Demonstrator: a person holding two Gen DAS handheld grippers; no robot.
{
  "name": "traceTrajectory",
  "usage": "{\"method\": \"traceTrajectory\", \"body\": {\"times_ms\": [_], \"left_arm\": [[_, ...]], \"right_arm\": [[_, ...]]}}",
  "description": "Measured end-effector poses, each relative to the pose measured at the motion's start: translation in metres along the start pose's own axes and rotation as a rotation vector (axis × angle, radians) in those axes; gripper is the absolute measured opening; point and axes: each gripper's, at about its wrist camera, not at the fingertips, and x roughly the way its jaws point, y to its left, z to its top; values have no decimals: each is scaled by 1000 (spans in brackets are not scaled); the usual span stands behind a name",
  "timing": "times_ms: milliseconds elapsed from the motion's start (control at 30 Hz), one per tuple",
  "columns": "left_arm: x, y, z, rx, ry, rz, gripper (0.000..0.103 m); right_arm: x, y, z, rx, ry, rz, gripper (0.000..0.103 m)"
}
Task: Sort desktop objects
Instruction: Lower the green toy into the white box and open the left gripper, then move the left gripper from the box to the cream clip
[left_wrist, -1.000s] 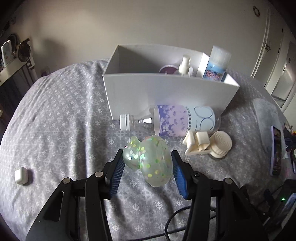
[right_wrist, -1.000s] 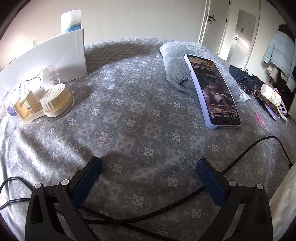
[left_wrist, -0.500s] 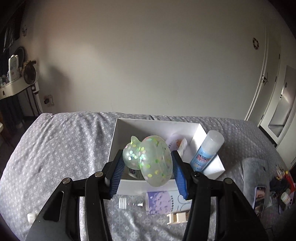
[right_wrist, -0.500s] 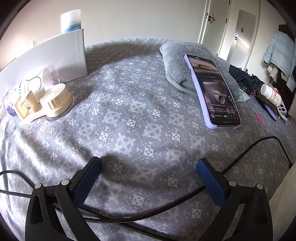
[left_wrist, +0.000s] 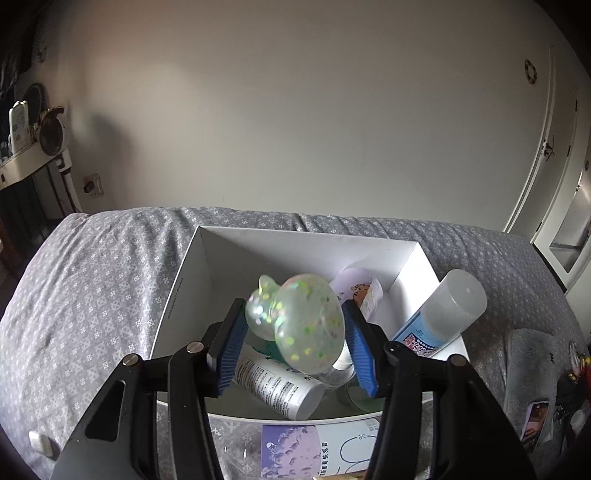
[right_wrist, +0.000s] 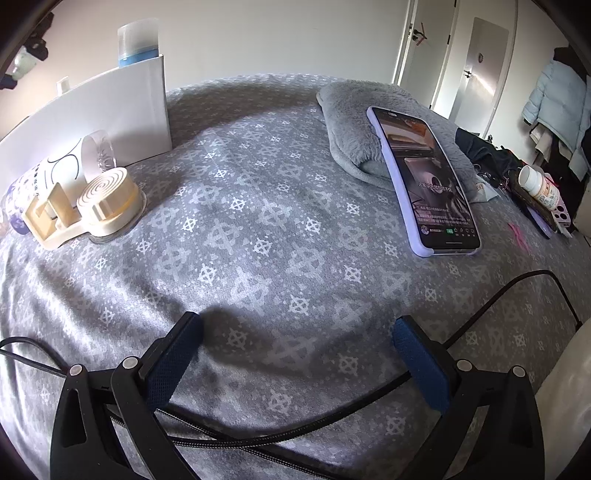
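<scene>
My left tool hangs over the open white box on the bed, its blue pads easing apart around a translucent speckled squeeze toy. The toy sits between the pads above the box's inside; the left pad looks to touch it, while the right one I cannot call either way.

Inside the box lie a white tube with printed text, a blue-labelled bottle with a frosted cap leaning against the right wall, and a small pale packet with a cartoon print. Outside the near wall, a clear bottle with a purple label lies on its side.

My right tool stands spread wide over the grey patterned cover with nothing between its pads. Ahead of it a phone rests propped on a grey plush pad; a cream tape holder sits by the box's corner, touching the clear bottle. A black cable crosses the cover just beside the right tool.
</scene>
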Motion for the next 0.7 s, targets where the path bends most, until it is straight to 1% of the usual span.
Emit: {"method": "traceTrajectory", "body": {"times_ms": [33, 67, 133, 300, 367, 433, 567, 700], "left_arm": [[-1, -1, -2, -9, 0, 1, 77], [-3, 0, -5, -15, -10, 9, 90], [-11, 1, -8, -20, -30, 25, 91], [-34, 16, -20, -28, -20, 33, 93], [-47, 21, -31, -22, -23, 32, 101], [-58, 23, -47, 3, -18, 21, 102], [-62, 22, -89, 79, 68, 25, 102], [-56, 21, -147, 73, 173, 15, 102]], "right_arm": [[0, 0, 0, 0, 0, 0, 103], [0, 0, 0, 0, 0, 0, 103], [0, 0, 0, 0, 0, 1, 103], [0, 0, 0, 0, 0, 0, 103], [0, -1, 0, 0, 0, 1, 103], [0, 0, 0, 0, 0, 0, 103], [-1, 0, 0, 1, -1, 2, 103], [-1, -1, -1, 4, -3, 6, 103]]}}
